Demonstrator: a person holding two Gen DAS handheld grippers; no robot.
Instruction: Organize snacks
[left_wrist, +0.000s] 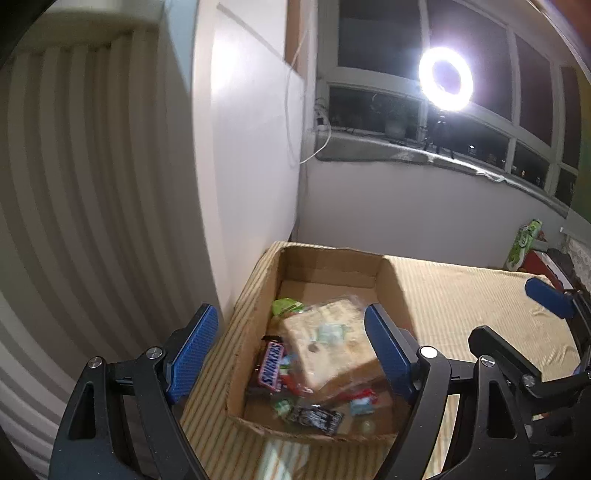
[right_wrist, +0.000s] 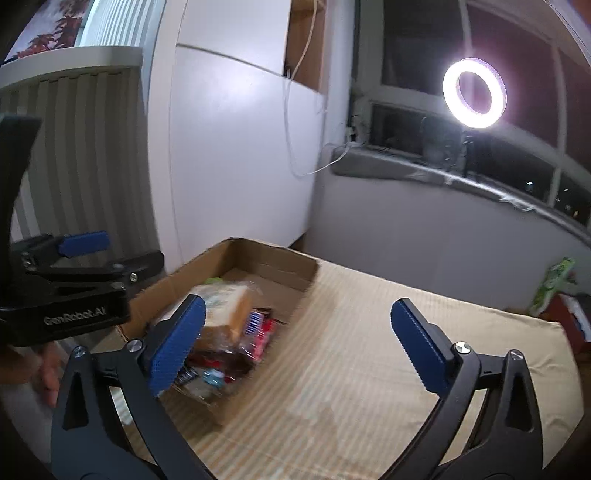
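An open cardboard box (left_wrist: 332, 258) lies on a striped beige cloth (left_wrist: 461, 295) and holds several snacks. Among them are a clear-wrapped pale bread pack (left_wrist: 332, 343), a Snickers bar (left_wrist: 271, 365), a green packet (left_wrist: 286, 305) and a black wrapper (left_wrist: 314, 419). My left gripper (left_wrist: 291, 349) hangs open above the box with nothing pressed between its blue pads. My right gripper (right_wrist: 299, 345) is wide open and empty, over the cloth just right of the box (right_wrist: 280, 258). One of its blue pads (left_wrist: 550, 297) shows at the right edge of the left wrist view.
A white cabinet wall (left_wrist: 251, 147) stands close on the box's left. A bright ring light (left_wrist: 445, 77) stands on the windowsill behind. A green package (left_wrist: 524, 243) and red items lie past the cloth's far right corner. A person's hand (right_wrist: 48, 369) holds the left tool.
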